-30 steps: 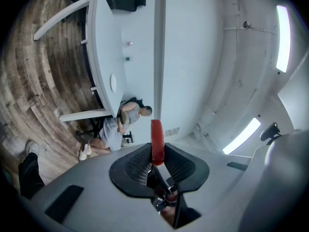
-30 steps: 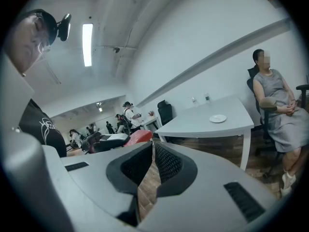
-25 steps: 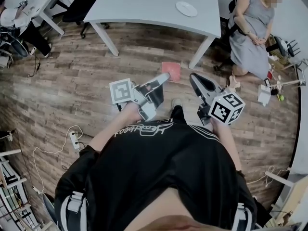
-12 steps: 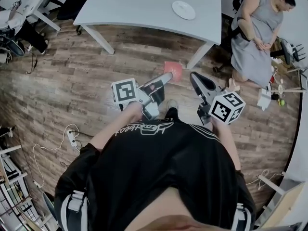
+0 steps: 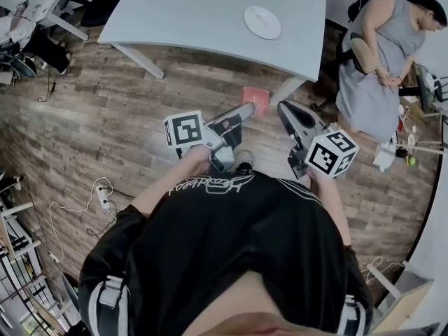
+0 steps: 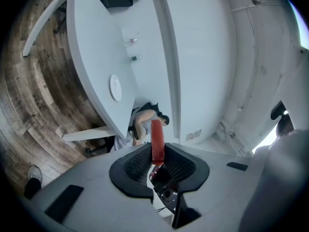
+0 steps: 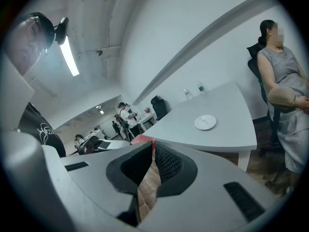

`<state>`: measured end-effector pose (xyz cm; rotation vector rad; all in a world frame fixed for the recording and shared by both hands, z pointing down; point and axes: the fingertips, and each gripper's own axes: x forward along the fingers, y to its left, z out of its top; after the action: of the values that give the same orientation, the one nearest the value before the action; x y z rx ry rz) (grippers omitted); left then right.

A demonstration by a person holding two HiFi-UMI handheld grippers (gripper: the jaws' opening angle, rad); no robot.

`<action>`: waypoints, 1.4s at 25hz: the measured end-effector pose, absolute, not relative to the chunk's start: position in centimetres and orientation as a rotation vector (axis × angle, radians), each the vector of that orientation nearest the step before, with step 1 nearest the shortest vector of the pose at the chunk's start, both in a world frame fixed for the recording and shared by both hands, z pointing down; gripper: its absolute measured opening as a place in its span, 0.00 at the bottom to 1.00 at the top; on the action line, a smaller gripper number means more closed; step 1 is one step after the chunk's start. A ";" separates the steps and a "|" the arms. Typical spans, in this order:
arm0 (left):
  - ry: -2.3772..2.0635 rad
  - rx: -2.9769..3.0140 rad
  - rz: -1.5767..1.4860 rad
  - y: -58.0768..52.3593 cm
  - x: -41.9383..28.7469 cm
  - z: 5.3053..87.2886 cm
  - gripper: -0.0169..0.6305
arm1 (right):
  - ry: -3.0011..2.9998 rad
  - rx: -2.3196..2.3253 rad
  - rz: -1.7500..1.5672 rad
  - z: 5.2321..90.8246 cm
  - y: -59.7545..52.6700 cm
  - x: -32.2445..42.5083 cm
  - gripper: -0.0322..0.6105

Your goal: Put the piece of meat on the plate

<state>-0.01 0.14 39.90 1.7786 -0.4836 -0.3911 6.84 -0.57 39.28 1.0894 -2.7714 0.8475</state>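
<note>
A flat red piece of meat (image 5: 256,102) sticks out from the tip of my left gripper (image 5: 246,109), which is shut on it; in the left gripper view the meat (image 6: 157,140) stands edge-on between the jaws of the left gripper (image 6: 157,157). My right gripper (image 5: 283,108) is beside it, shut with nothing in it; in the right gripper view the right gripper (image 7: 153,143) has its tips together. A round white plate (image 5: 262,22) lies on the grey table (image 5: 196,12) ahead, well beyond both grippers. The plate also shows in the left gripper view (image 6: 116,87) and the right gripper view (image 7: 205,122).
A person in a grey dress (image 5: 381,68) sits on a chair right of the table. A table leg (image 5: 288,88) stands just ahead of the grippers. Wooden floor (image 5: 105,124) lies below, with cables (image 5: 84,208) at the left. More desks and people are far left.
The person has walked toward the table: table and plate have come nearer in the head view. Both grippers were carried along, the meat still held in the left one.
</note>
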 end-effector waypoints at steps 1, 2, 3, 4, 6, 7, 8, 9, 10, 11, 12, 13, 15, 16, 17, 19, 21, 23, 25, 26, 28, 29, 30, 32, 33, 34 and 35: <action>-0.487 1.775 -0.396 -0.5 0.4 39.9 0.15 | -2.773 1.084 0.849 39.3 -1.2 7.2 0.08; -0.498 1.776 -0.391 -1.1 0.7 40.1 0.15 | -2.775 1.078 0.849 39.3 -1.9 7.6 0.08; -0.515 1.781 -0.381 -1.7 0.9 40.3 0.15 | -2.778 1.072 0.848 39.3 -2.5 8.0 0.08; -0.525 1.786 -0.377 -2.3 1.1 40.3 0.15 | -2.782 1.067 0.845 39.3 -3.0 8.3 0.08; -0.534 1.794 -0.379 -3.2 1.6 40.1 0.15 | -2.791 1.061 0.837 39.1 -4.0 8.8 0.08; -0.536 1.798 -0.382 -3.6 1.9 40.0 0.15 | -2.795 1.060 0.833 39.0 -4.4 9.1 0.08; -0.537 1.800 -0.386 -4.0 2.1 39.8 0.15 | -2.798 1.058 0.829 39.0 -4.9 9.3 0.08; -0.542 1.802 -0.387 -4.4 2.2 39.7 0.15 | -2.800 1.055 0.825 38.9 -5.3 9.5 0.08; -0.543 1.801 -0.391 -4.7 2.4 39.7 0.15 | -2.802 1.052 0.823 38.8 -5.7 9.7 0.08; -0.537 1.797 -0.401 -5.0 2.6 39.5 0.15 | -2.803 1.050 0.820 38.8 -6.1 9.9 0.08; -0.528 1.793 -0.414 -5.2 2.8 39.4 0.15 | -2.804 1.049 0.818 38.7 -6.4 10.0 0.08; -0.516 1.789 -0.428 -5.4 3.0 39.2 0.15 | -2.806 1.049 0.813 38.6 -6.6 10.2 0.08; -0.512 1.791 -0.432 -5.7 3.2 39.2 0.15 | -2.809 1.055 0.806 38.5 -7.0 10.5 0.08; -0.527 1.796 -0.418 -5.9 3.0 39.4 0.15 | -2.810 1.060 0.805 38.5 -7.2 10.6 0.08; -0.543 1.799 -0.404 -6.1 2.8 39.7 0.15 | -2.809 1.063 0.805 38.5 -7.4 10.7 0.08; -0.537 1.791 -0.414 -6.6 2.8 39.8 0.15 | -2.802 1.065 0.807 38.6 -7.9 10.7 0.08; -0.526 1.781 -0.421 -7.3 2.9 39.9 0.15 | -2.794 1.067 0.809 38.8 -8.6 10.8 0.08; -0.504 1.772 -0.436 -8.3 3.1 39.8 0.15 | -2.788 1.072 0.812 39.1 -9.6 10.8 0.08; -0.495 1.771 -0.437 -9.4 3.1 39.9 0.15 | -2.784 1.081 0.819 39.3 -10.7 10.7 0.08; -0.493 1.773 -0.434 -10.1 3.0 40.0 0.15 | -2.782 1.084 0.822 39.3 -11.2 10.6 0.08; -0.486 1.771 -0.430 -11.5 3.0 39.9 0.15 | -2.778 1.091 0.826 39.3 -12.5 10.5 0.08; -0.481 1.768 -0.431 -12.5 3.0 39.8 0.15 | -2.776 1.093 0.827 39.3 -13.3 10.4 0.08; -0.477 1.764 -0.432 -13.6 2.8 39.6 0.15 | -2.774 1.095 0.830 39.3 -14.4 10.2 0.08; -0.474 1.762 -0.429 -16.8 2.3 39.3 0.15 | -2.764 1.101 0.841 39.1 -17.5 9.7 0.08; -0.474 1.763 -0.424 -18.3 2.0 39.3 0.15 | -2.759 1.106 0.848 39.1 -18.9 9.4 0.08; -0.478 1.764 -0.414 -19.5 1.8 39.4 0.15 | -2.753 1.111 0.854 39.1 -20.1 9.3 0.08; -0.488 1.766 -0.396 -20.2 1.6 39.7 0.15 | -2.750 1.119 0.859 39.2 -20.7 9.3 0.08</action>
<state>1.62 -20.21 39.75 1.7656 -0.4877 -0.3964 9.28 -20.68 39.22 1.1186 -2.7496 0.8585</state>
